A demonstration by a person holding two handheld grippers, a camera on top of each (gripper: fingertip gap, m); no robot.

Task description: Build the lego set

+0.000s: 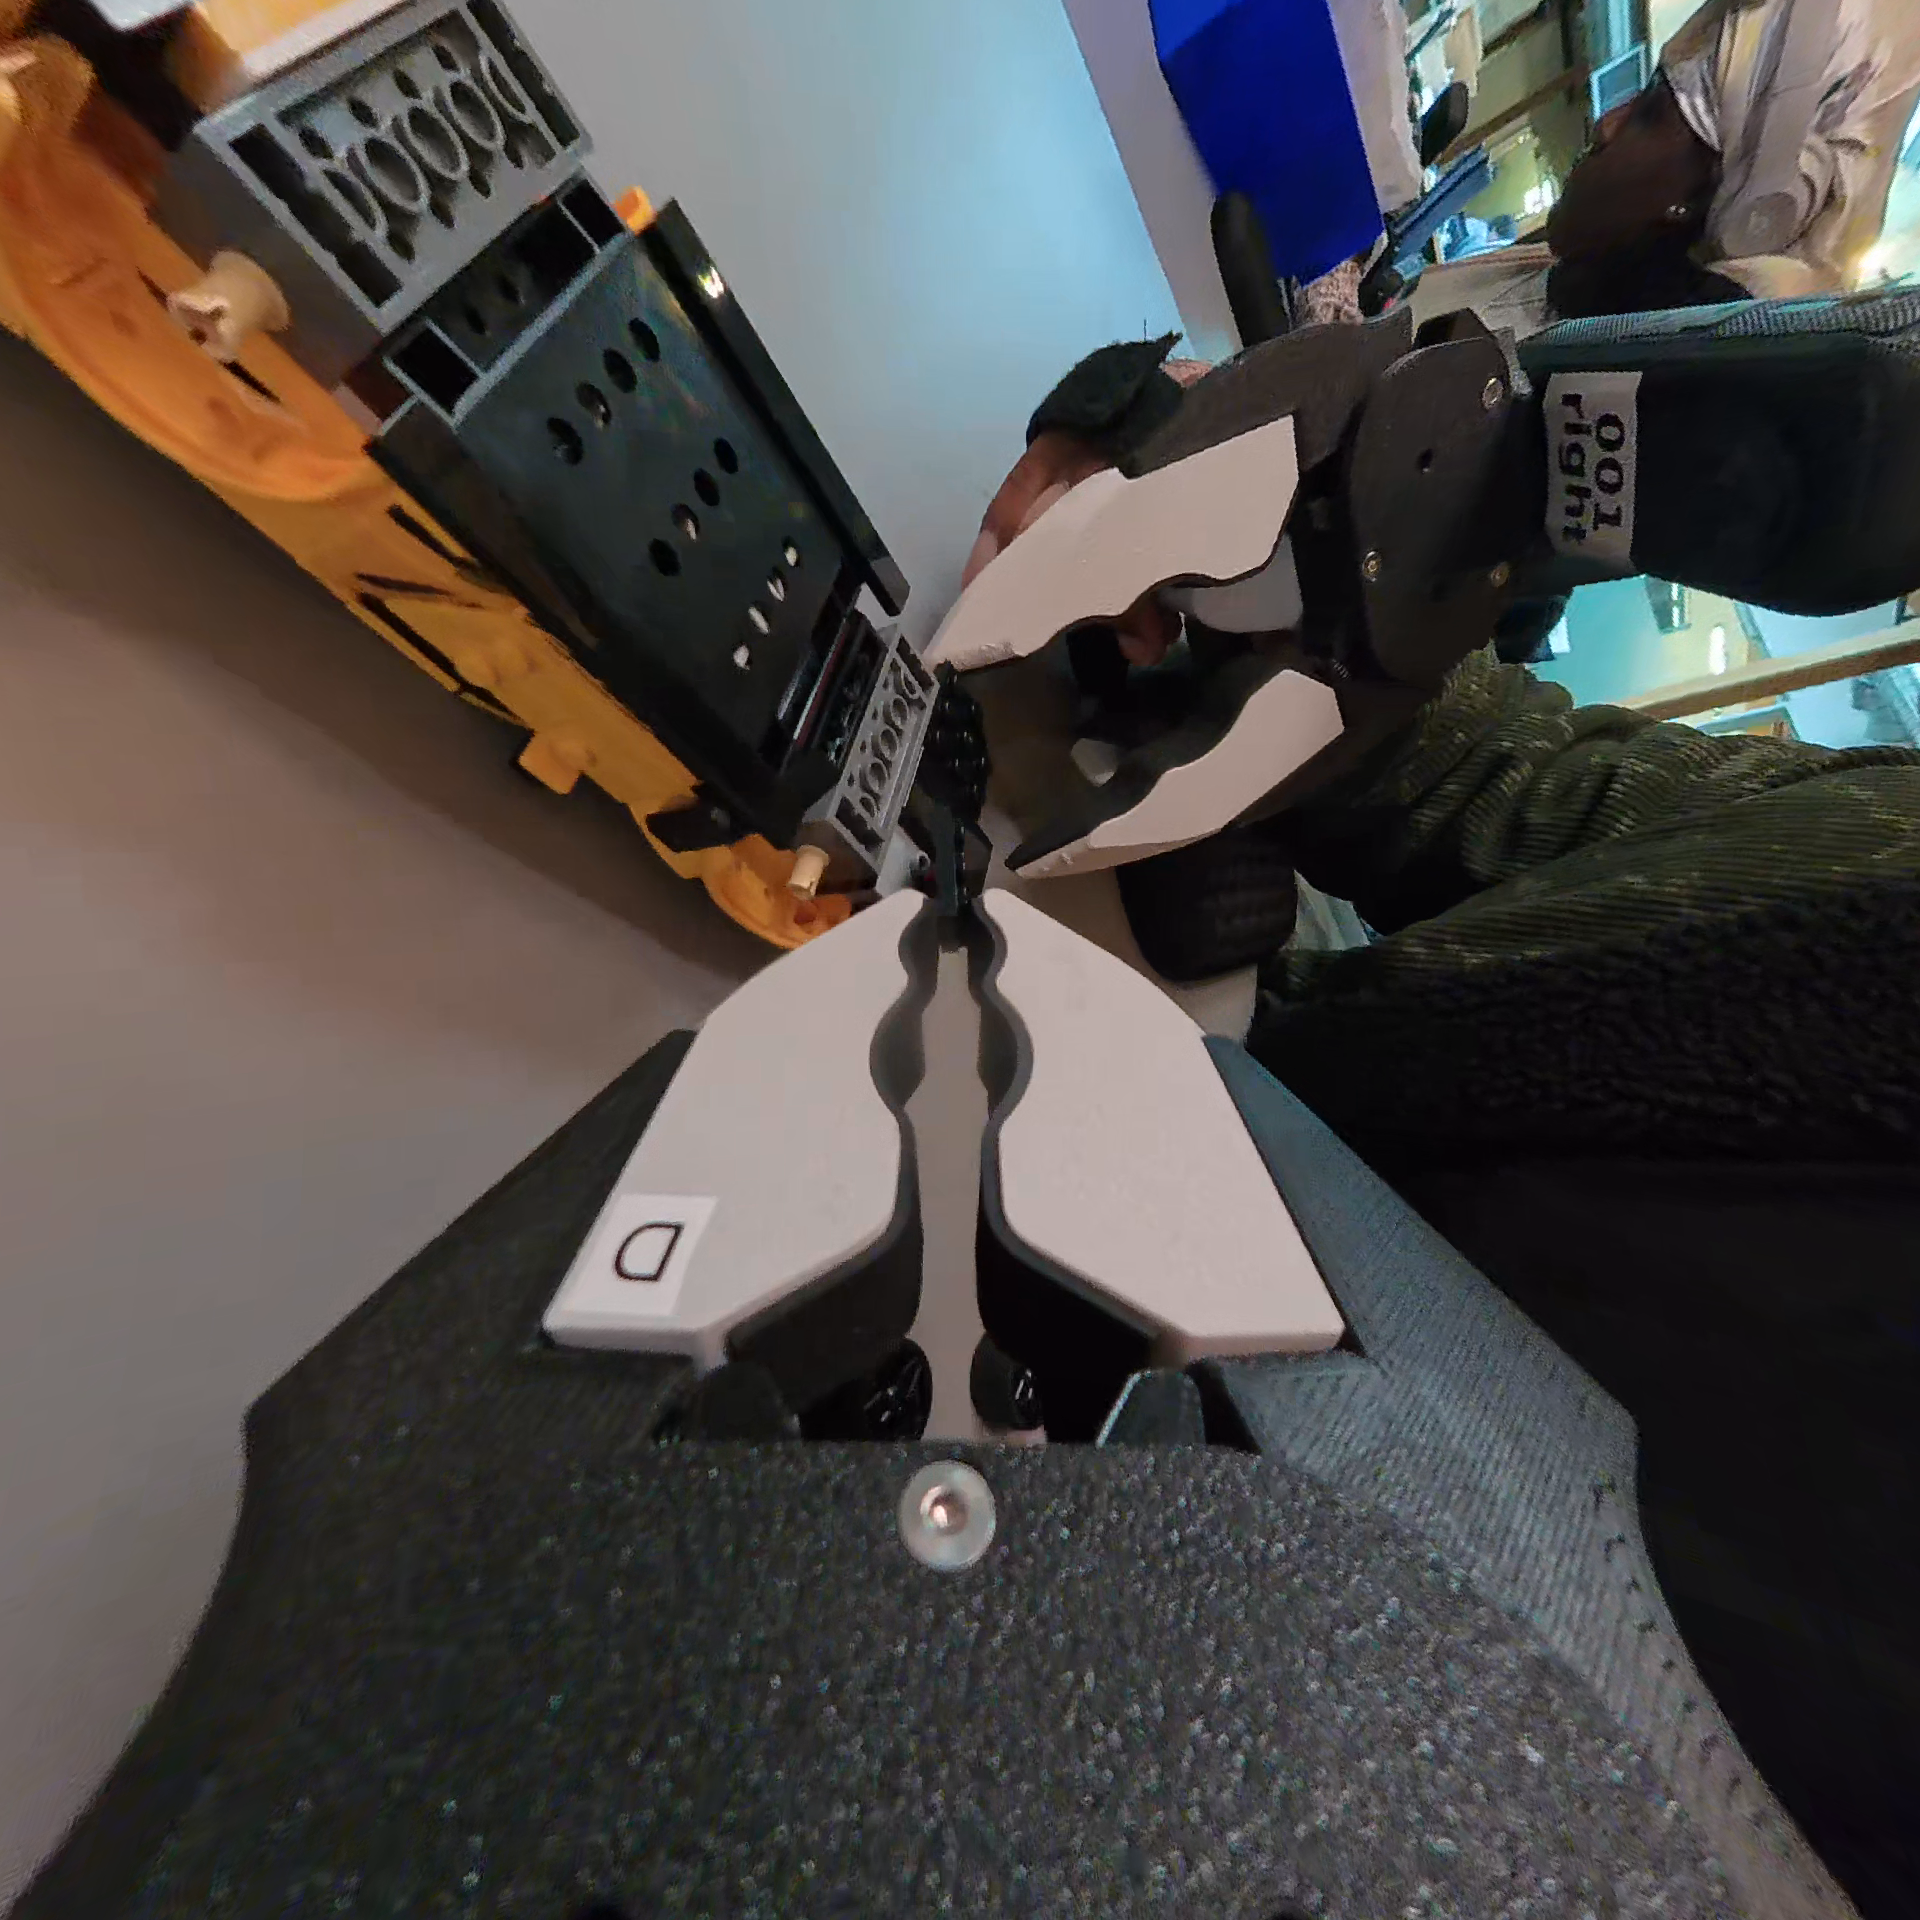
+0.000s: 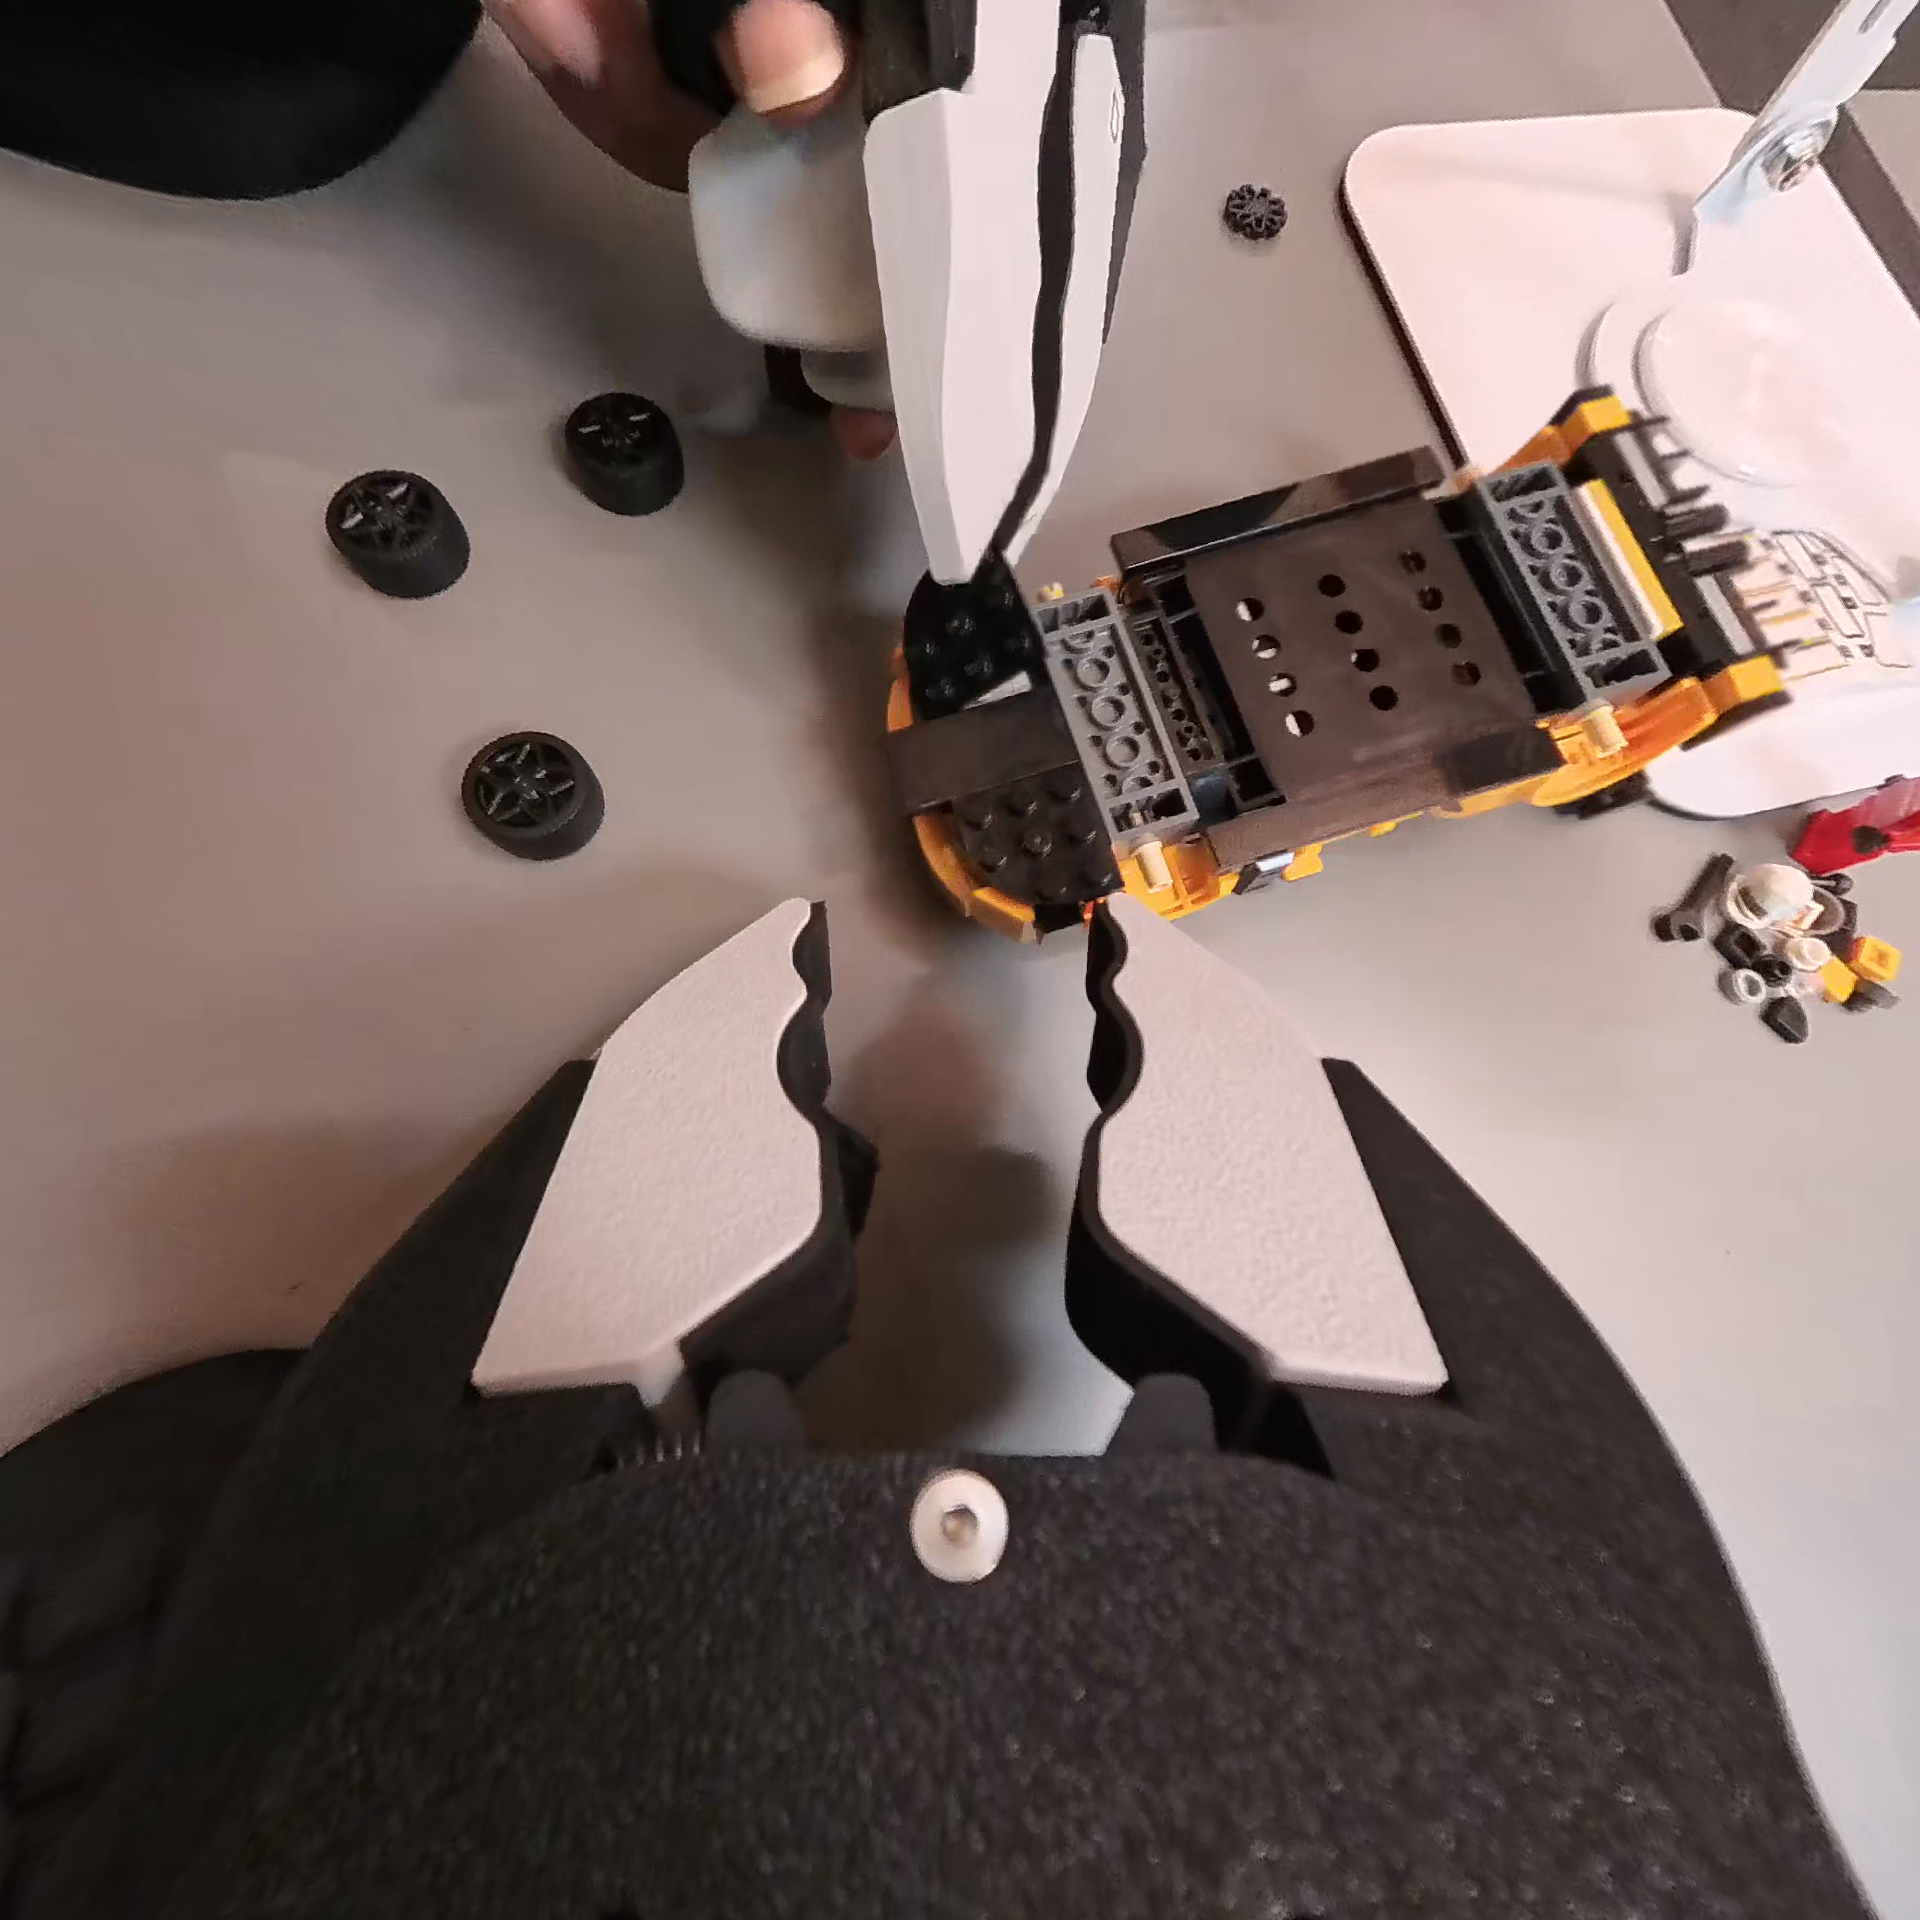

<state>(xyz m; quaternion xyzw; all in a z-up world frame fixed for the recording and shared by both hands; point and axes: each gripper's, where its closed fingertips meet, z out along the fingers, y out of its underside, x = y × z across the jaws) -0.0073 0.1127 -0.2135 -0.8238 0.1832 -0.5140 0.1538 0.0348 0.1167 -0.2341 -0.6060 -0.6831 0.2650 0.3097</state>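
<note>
so the lego car (image 2: 1299,686) is lying upside down on the grey table (image 2: 312,935), yellow body underneath, black and grey underside plates facing up. its back end sits partly on a white board (image 2: 1507,260) at the far right of the table.

left gripper (image 1: 954,902) has its jaws pinched nearly together on a small black plate (image 1: 958,748) at the nose of the car, the piece poking out from between the tips. in the right wrist view you can see that gripper coming down from the top with the tips right on the black plate (image 2: 966,634).

right gripper (image 2: 956,920) is just beside the front corner of the car with its jaws spread wide and nothing between them. one tip looks like it's right at the yellow edge, can't tell if it actually touches.

three black wheels (image 2: 398,532) sit loose on the table to the left, well apart from the car. there's a small black gear-looking piece (image 2: 1255,212) further back, and a little pile of small parts (image 2: 1777,951) plus a red piece (image 2: 1860,836) off to the right.
</note>
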